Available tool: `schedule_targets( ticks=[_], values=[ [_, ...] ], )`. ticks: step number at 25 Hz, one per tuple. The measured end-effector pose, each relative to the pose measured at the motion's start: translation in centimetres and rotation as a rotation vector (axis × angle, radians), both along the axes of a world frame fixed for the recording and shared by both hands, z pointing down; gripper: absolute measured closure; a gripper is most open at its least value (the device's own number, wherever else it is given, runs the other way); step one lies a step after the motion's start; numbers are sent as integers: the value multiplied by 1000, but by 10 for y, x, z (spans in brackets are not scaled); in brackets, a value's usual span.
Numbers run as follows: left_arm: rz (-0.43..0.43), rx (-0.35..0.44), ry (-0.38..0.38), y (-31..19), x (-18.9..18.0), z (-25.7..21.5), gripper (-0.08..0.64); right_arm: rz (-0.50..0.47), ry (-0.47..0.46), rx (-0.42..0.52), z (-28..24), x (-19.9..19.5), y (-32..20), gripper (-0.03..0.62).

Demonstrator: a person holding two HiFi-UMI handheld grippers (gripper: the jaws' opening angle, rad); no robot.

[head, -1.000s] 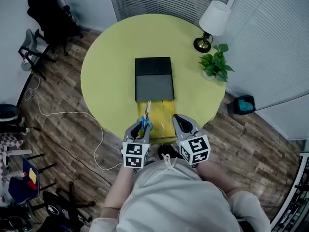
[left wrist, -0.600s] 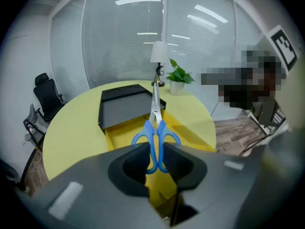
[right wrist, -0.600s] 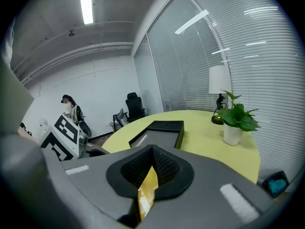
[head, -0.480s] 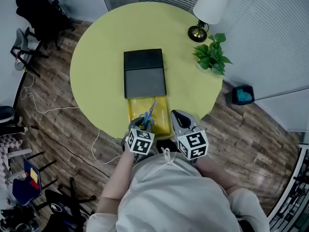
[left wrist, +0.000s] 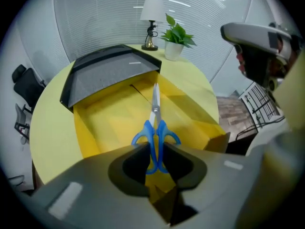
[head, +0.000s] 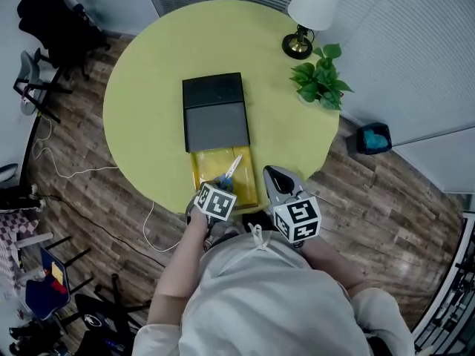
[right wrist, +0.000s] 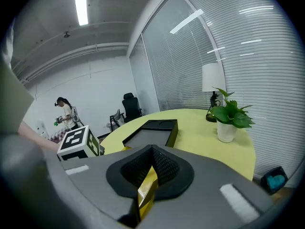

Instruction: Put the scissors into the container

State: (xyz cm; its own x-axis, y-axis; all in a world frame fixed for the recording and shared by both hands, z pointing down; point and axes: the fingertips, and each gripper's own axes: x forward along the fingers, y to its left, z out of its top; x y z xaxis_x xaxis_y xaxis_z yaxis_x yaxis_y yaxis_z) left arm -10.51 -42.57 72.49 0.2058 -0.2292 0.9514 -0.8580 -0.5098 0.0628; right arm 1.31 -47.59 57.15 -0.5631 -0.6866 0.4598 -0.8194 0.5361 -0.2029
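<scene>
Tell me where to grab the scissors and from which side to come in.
Grip the scissors at the blue handle loops, coming from the person's side of the table. The closed blades point away toward the black lid, so the loops are the blunt, thicker end facing that side. The left gripper holds them just so, jaws pressed on the loops above the yellow container.

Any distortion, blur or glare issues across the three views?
Head view: mild fisheye bows the table, evenly lit, sharp. Left gripper view: heavy fisheye, dark corners; scissors sharp, left hand-held gripper soft up close. Right gripper view: same vignette, ceiling tube blown out, streaky reflections on the blinds.
</scene>
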Motion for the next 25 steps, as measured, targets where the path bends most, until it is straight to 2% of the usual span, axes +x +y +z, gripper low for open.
schedule_targets(
  ticks=[3,6,11,18,20,21,25],
  values=[
    [24,-46,-32,3,0,9,474,4,2,-3,1,3,1,591],
    [57,-51,-56,3,2,11,474,8,4,-6,1,4,2,591],
    [59,-85,-35,2,2,12,474,8,9,-7,2,2,4,592],
    [91,-24,-62,5,1,10,460,17,13,-2,-1,0,7,592],
    [67,-19,-43,4,1,8,433,20,13,-4,0,0,9,591],
    [53,-23,-24,5,1,7,393,20,13,-4,0,-1,10,591],
    [9,-6,33,5,3,-1,383,17,19,-4,1,-3,14,591]
  ],
)
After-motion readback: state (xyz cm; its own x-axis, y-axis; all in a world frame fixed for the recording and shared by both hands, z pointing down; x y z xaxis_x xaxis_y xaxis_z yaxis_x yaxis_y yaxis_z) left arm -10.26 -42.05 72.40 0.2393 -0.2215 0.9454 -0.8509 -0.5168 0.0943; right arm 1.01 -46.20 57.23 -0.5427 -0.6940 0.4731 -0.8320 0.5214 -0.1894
